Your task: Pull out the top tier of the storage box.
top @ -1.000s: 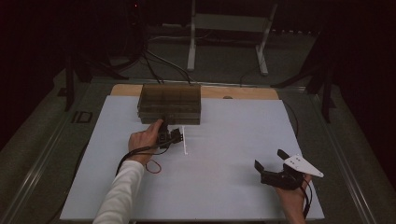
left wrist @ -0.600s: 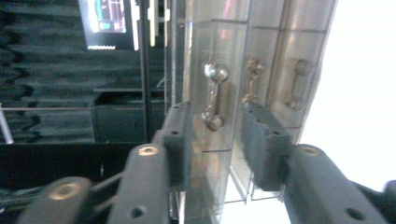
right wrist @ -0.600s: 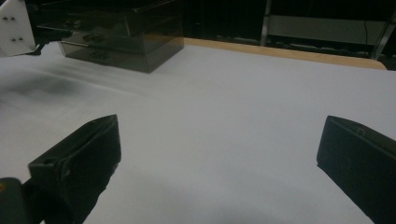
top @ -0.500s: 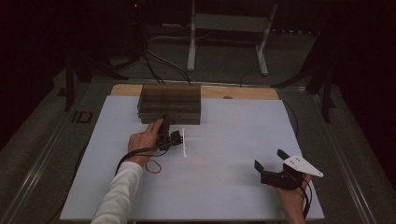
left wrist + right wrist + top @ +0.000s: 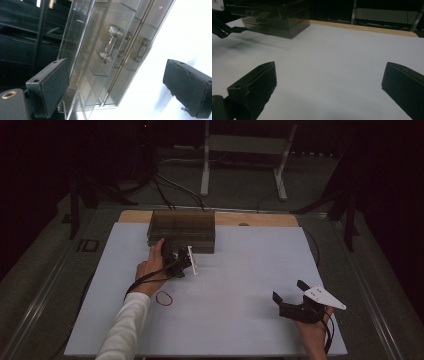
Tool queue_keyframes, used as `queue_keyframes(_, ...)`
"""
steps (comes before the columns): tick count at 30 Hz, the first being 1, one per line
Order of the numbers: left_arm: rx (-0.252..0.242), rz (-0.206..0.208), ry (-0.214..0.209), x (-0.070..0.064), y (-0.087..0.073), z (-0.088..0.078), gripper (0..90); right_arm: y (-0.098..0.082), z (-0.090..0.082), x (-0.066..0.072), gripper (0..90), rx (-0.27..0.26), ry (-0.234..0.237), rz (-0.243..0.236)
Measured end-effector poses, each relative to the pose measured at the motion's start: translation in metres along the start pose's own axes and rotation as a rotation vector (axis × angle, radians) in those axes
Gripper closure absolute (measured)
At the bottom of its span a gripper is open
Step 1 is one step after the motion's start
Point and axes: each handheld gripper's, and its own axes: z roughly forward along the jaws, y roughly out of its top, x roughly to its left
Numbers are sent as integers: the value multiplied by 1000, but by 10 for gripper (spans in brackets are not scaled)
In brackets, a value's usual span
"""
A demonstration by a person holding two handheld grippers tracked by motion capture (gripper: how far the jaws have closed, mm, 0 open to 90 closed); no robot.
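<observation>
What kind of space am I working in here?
Most likely a lab recording bench: a white work mat on a table, a smoky clear drawer box at its far edge, and metal stand legs in the dark behind.

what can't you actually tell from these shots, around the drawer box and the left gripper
- Drawer box contents: in the high view the smoky walls are too dark; in the left gripper view glare hides the compartments.
- Left gripper jaws, which have just been opening: in the high view the hand covers much of its body.
- Red loop on the white mat: too small in the high view to identify.
- Right gripper view: left side smeared by blur.
</observation>
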Motion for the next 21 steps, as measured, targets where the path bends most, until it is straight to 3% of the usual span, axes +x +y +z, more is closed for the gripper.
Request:
queue_keyframes(2, -8, -64, -70, 9, 0, -3, 84, 0, 0, 0, 4, 3, -1, 1)
queue_keyframes(3, -8, -64, -70, 9, 0, -3, 84, 0, 0, 0, 4, 3, -1, 1)
queue_keyframes(7, -51, -159, -130, 22, 0, -8, 84, 0, 0, 0, 4, 4, -1, 2)
queue_keyframes(8, -76, -204, -152, 26, 1, -9, 84, 0, 0, 0, 4, 4, -1, 2)
queue_keyframes(12, -96, -247, -194, 33, 2, -10, 86, 0, 0, 0, 4, 5, -1, 2)
queue_keyframes(16, -118, -316, -286, 44, 4, -11, 89, 0, 0, 0, 4, 5, -1, 2)
queue_keyframes(18, -141, -359, -339, 51, 3, -11, 133, 0, 0, 0, 4, 4, -2, 1)
queue_keyframes(21, -150, -389, -368, 56, 2, -10, 143, 0, 0, 0, 4, 3, -2, 1)
